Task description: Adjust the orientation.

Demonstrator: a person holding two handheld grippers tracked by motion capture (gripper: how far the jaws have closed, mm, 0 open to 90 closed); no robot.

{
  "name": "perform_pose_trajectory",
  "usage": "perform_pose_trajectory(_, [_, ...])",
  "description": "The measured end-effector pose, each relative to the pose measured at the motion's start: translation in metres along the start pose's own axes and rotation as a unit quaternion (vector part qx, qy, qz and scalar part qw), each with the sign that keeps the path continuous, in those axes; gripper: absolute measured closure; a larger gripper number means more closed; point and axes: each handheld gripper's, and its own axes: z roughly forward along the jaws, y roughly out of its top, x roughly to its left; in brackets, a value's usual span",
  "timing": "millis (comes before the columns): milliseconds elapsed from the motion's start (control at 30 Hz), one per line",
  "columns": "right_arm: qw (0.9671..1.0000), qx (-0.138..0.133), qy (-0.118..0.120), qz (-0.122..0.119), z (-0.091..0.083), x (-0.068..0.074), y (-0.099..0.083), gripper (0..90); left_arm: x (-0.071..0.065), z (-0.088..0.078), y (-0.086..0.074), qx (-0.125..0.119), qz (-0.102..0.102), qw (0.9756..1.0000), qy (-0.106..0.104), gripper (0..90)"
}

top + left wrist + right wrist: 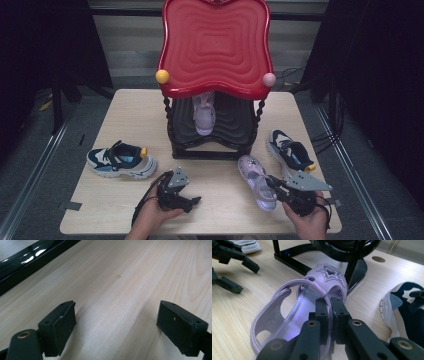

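Right tongs (329, 306) clamped shut on strap of lilac sandal (312, 302) lying on bench (220, 205) w/ rack (212, 140) just beyond, left tongs (192, 202) wide open & empty nearby; best lift it straight, toe level, clear of rack leg.

Table (130, 115): pale wood-grain top, smooth and matt. Shoe rack (215, 45): moulded plastic, glossy red rippled upper tray over a glossy black lower tray and frame that threw bright reflections. Lilac sandal (294, 315): smooth, faintly shiny synthetic with a glittering star on the strap. Navy sneaker (120, 160): cloth upper, white rubbery sole. Right gripper (330, 303): matt black plastic jaws with brass-coloured rivets.
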Motion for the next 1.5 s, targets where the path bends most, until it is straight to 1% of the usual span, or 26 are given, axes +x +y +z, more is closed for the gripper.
perform_pose_trajectory(233, [0.9998, -0.019, 0.0, -0.003, -0.004, 0.0, 0.013, 85.2, 0.0, 0.0, 0.0, 0.0, 0.0, 1.0, 0.0, 14.9])
perform_pose_trajectory(300, [0.9998, -0.018, -0.002, -0.007, -0.005, 0.001, 0.017, 85.2, 0.0, 0.0, 0.0, -0.001, -0.001, 1.0, 0.0, 14.8])
perform_pose_trajectory(400, [0.9997, -0.023, -0.004, -0.011, -0.006, 0.003, 0.021, 85.2, 0.0, 0.0, 0.0, 0.0, 0.0, 1.0, 0.0, 14.9])
perform_pose_trajectory(433, [0.9996, -0.025, -0.001, -0.01, -0.006, 0.003, 0.023, 85.2, 0.0, 0.0, 0.0, 0.0, 0.0, 1.0, 0.0, 14.8])
perform_pose_trajectory(500, [0.9996, -0.024, -0.005, -0.011, -0.006, 0.004, 0.024, 85.2, 0.0, 0.0, 0.0, 0.0, 0.0, 1.0, 0.0, 14.9])
perform_pose_trajectory(533, [0.9996, -0.026, 0.0, -0.01, -0.007, 0.004, 0.024, 85.3, 0.0, 0.0, 0.0, -0.004, -0.003, 1.0, 0.0, 14.9])
perform_pose_trajectory(567, [0.9996, -0.027, 0.001, -0.01, -0.007, 0.005, 0.024, 85.3, 0.0, 0.0, 0.0, -0.002, 0.0, 1.0, -0.001, 14.8])
perform_pose_trajectory(700, [0.9993, -0.026, 0.001, -0.026, -0.01, 0.009, 0.026, 85.3, 0.0, 0.0, 0.0, -0.001, -0.001, 1.0, 0.0, 14.8])
perform_pose_trajectory(900, [0.9992, -0.036, 0.0, -0.02, -0.015, 0.008, 0.026, 85.3, 0.0, 0.0, 0.0, -0.002, 0.0, 1.0, -0.001, 14.9])
perform_pose_trajectory(1067, [0.9988, -0.046, -0.001, -0.02, -0.021, 0.009, 0.031, 85.3, 0.0, 0.0, 0.0, -0.002, -0.001, 1.0, -0.001, 14.8])
perform_pose_trajectory(1167, [0.9983, -0.054, -0.005, -0.023, -0.022, 0.01, 0.036, 85.4, 0.0, 0.0, 0.0, 0.0, -0.001, 1.0, 0.0, 14.8])
perform_pose_trajectory(1233, [0.998, -0.06, -0.005, -0.021, -0.022, 0.011, 0.04, 85.3, 0.0, 0.0, 0.0, -0.002, 0.0, 1.0, -0.001, 14.8])
perform_pose_trajectory(1367, [0.9968, -0.073, -0.017, -0.026, -0.022, 0.012, 0.047, 85.4, 0.0, 0.0, 0.0, -0.001, 0.0, 1.0, -0.001, 14.9])
perform_pose_trajectory(1400, [0.9965, -0.077, -0.019, -0.027, -0.021, 0.012, 0.049, 85.4, 0.0, 0.0, 0.0, -0.003, -0.003, 1.0, -0.001, 14.9])
perform_pose_trajectory(1433, [0.9962, -0.079, -0.021, -0.028, -0.021, 0.011, 0.05, 85.3, 0.0, 0.0, 0.0, -0.002, -0.001, 1.0, -0.001, 14.8])
perform_pose_trajectory(1500, [0.9959, -0.083, -0.026, -0.026, -0.019, 0.01, 0.054, 85.4, 0.0, 0.0, 0.0, -0.001, -0.001, 1.0, 0.0, 14.9])
